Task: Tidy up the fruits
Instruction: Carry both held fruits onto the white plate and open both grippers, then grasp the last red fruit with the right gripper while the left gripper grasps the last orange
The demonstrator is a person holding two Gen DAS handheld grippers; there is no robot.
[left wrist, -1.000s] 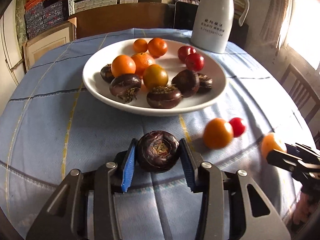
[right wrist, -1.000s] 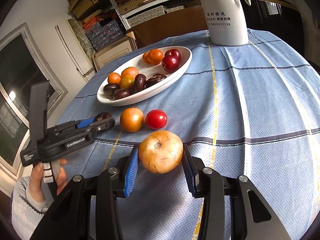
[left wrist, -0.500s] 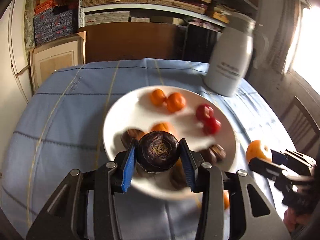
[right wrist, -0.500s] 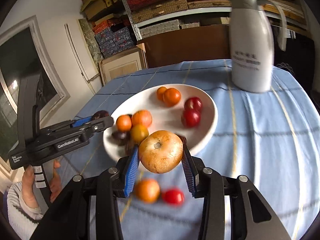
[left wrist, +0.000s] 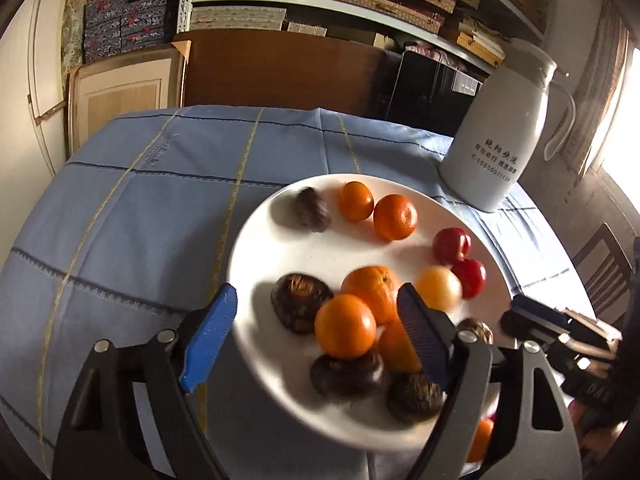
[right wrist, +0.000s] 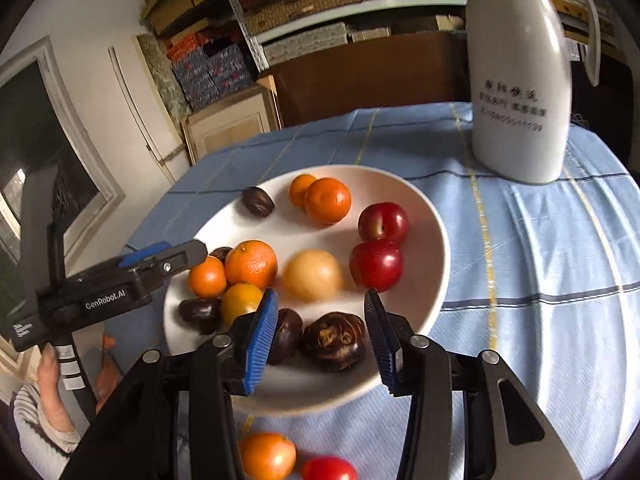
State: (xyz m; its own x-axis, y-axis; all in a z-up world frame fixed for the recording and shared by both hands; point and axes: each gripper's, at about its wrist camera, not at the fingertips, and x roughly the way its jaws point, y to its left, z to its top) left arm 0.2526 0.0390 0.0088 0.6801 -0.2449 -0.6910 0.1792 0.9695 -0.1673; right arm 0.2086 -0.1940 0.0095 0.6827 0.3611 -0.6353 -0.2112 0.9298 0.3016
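Both claws spread and empty over plate (right wrist: 434, 264), left claw (left wrist: 316, 332) just opened, right claw (right wrist: 320, 330) likewise; advisable: withdraw upward without nudging fruit, then collect orange (right wrist: 267, 456) and plum (right wrist: 328, 469) at lower frame on desk (right wrist: 540, 280)

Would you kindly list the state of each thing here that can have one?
Left tongs: open, just opened, holding nothing, over the plate.
Right tongs: open, holding nothing, over the plate.
Plate: loaded with fruit.
Pale yellow fruit: on the plate, free.
Orange fruit and red fruit: off the plate, on the tablecloth.
White jug: upright.
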